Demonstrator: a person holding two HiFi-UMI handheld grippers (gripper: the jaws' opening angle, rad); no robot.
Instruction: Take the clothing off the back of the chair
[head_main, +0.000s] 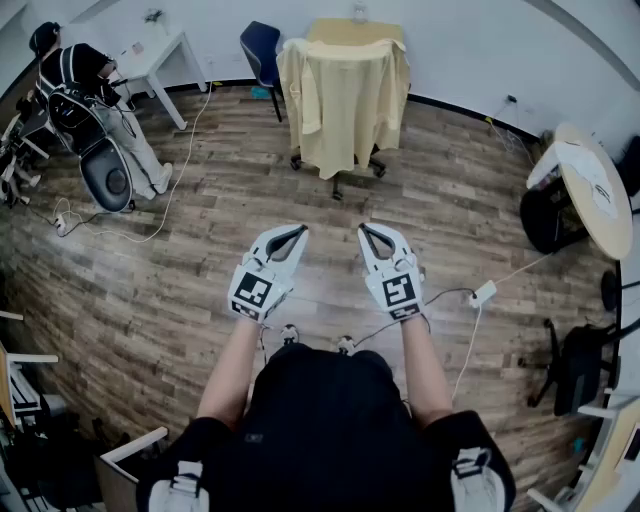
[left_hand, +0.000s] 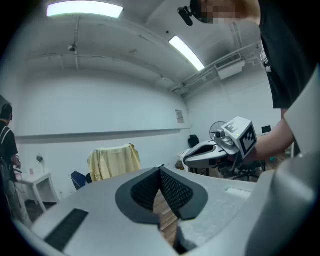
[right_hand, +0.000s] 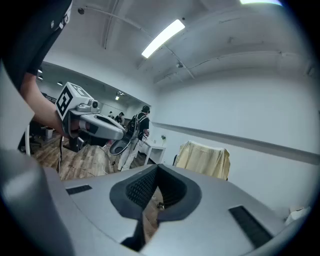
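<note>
Far left: a person (head_main: 85, 85) is standing by a white desk (head_main: 165, 48). The left hand-held gripper (head_main: 298, 233) is hovering above the wood floor (head_main: 180, 290), jaws pressed together on nothing. Straight ahead, the pale yellow clothing (head_main: 345, 100) is hanging over the back of the chair (head_main: 337, 180), well apart from both grippers. The right hand-held gripper (head_main: 366, 231) is hovering alongside, jaws together too, empty.

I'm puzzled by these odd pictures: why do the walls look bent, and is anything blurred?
Head view: the wide-angle lens bows the wall; the yellow garment looks sharp. Left gripper view: the ceiling light glares, and a mosaic patch sits on top. Right gripper view: dark rounded corners.
</note>
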